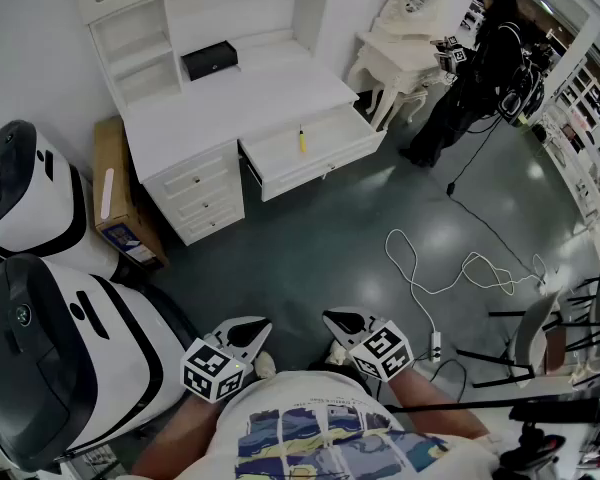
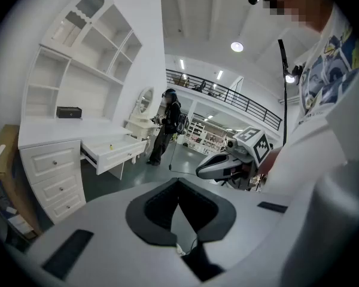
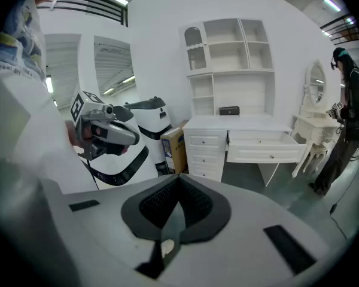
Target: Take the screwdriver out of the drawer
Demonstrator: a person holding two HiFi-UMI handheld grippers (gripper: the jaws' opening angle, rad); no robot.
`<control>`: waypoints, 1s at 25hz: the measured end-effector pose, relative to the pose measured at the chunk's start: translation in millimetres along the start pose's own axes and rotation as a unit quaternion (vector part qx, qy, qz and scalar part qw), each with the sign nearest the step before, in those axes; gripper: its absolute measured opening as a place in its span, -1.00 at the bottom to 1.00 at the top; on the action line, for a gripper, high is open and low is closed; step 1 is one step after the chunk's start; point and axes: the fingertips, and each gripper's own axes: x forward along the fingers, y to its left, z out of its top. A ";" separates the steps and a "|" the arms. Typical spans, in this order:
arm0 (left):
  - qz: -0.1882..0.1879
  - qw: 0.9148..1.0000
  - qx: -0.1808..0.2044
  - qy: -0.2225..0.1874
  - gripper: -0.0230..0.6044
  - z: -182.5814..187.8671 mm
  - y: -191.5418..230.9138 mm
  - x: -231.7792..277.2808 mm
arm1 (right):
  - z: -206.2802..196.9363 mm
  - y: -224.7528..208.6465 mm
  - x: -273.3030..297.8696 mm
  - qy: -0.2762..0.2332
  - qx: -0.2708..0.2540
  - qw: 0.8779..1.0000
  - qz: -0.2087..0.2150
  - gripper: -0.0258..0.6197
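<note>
A yellow screwdriver (image 1: pixel 302 139) lies in the open white drawer (image 1: pixel 315 158) of the white desk (image 1: pixel 230 103), far ahead of me. The same screwdriver (image 2: pixel 110 146) shows as a small yellow speck in the left gripper view. Both grippers hang close to my chest, well short of the desk. My left gripper (image 1: pixel 257 330) is shut and holds nothing. My right gripper (image 1: pixel 337 321) is shut too, with nothing in it. The open drawer (image 3: pixel 266 146) shows in the right gripper view, but its inside is hidden there. Each gripper sees the other: right gripper (image 2: pixel 224 163), left gripper (image 3: pixel 116 133).
A cardboard box (image 1: pixel 120 193) leans left of the desk, beside large white machines (image 1: pixel 50 358). A small black box (image 1: pixel 209 60) sits on the desk shelf. A person in black (image 1: pixel 480 78) stands at the right by a white dressing table (image 1: pixel 400 63). White cable (image 1: pixel 450 273) lies on the grey floor.
</note>
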 end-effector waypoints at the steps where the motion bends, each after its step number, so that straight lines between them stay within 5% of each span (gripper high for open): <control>1: -0.001 1.000 0.002 0.000 -0.88 -2.2 2.7 -3.9 | 0.2 4.7 4.1 0.001 0.000 1.000 0.000 -0.84; 14: -0.029 1.000 0.004 0.003 -0.88 -12.0 19.5 -18.4 | 4.7 23.8 20.1 0.013 0.013 1.000 -0.020 -0.84; 25: -0.059 0.998 0.011 0.005 -0.88 13.6 34.6 35.3 | 14.3 -35.3 26.9 -0.023 0.041 0.997 -0.053 -0.80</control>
